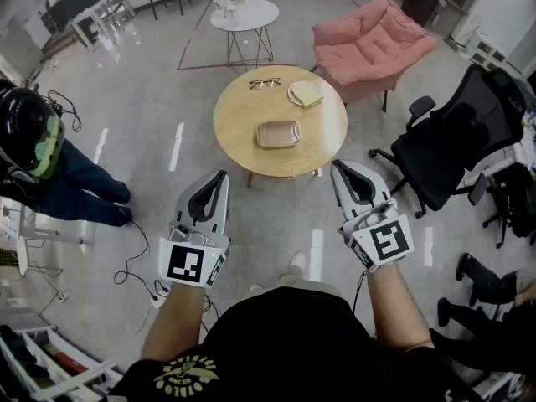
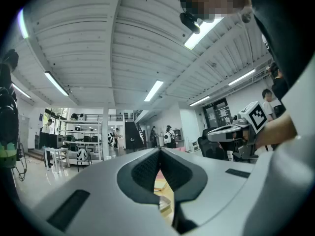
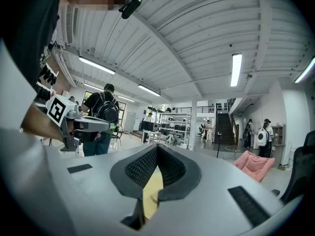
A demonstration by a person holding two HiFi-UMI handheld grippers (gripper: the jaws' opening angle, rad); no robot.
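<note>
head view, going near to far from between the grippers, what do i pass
round light wooden table → rectangular silver metal tray → black-framed glasses → small round white side table

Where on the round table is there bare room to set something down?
The round table is bare on its left side, left of the metal tray, and along the near edge in front of it. The far side is crowded: the glasses and the plate lie there.
</note>
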